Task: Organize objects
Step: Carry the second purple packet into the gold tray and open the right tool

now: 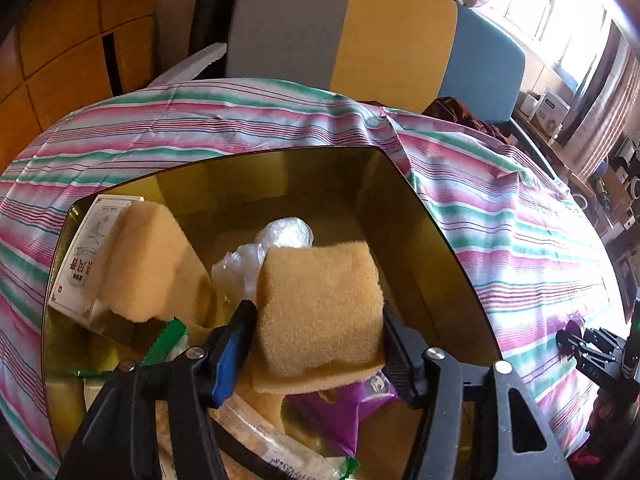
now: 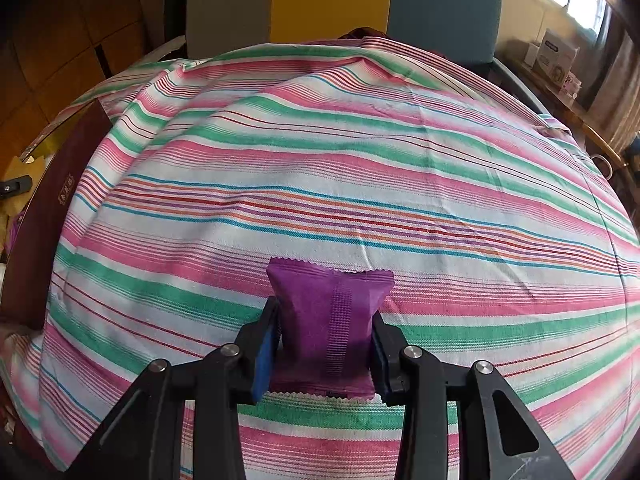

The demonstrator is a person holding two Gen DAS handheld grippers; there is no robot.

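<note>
Left gripper [image 1: 318,320] nearest the lens, jaws clamped on a tan sponge [image 1: 320,308], pinched across its sides and held above a gold-lined box [image 1: 420,216].

Beyond and below the jaws, largest first:
- Striped cloth [image 1: 240,120] covering the surface, spread on all sides of the box.
- Box directly beneath the jaws, open, reflective inner walls.
- Second tan sponge [image 1: 140,264] left of the jaws, leaning in the box against a white printed carton [image 1: 86,252].
- Crumpled clear plastic [image 1: 276,240] just behind the held sponge.
- Purple wrapper [image 1: 344,404] under the jaws; green-edged wrapper [image 1: 168,340] lower left; clear printed packet [image 1: 272,440] at bottom.

Right gripper [image 2: 325,336], jaws clamped on a purple sachet [image 2: 326,320], seam strip facing the lens, serrated ends fore and aft. Sachet low over the striped cloth [image 2: 360,160]; contact with cloth not determinable. Dark maroon box side [image 2: 48,216] far left of the jaws.
</note>
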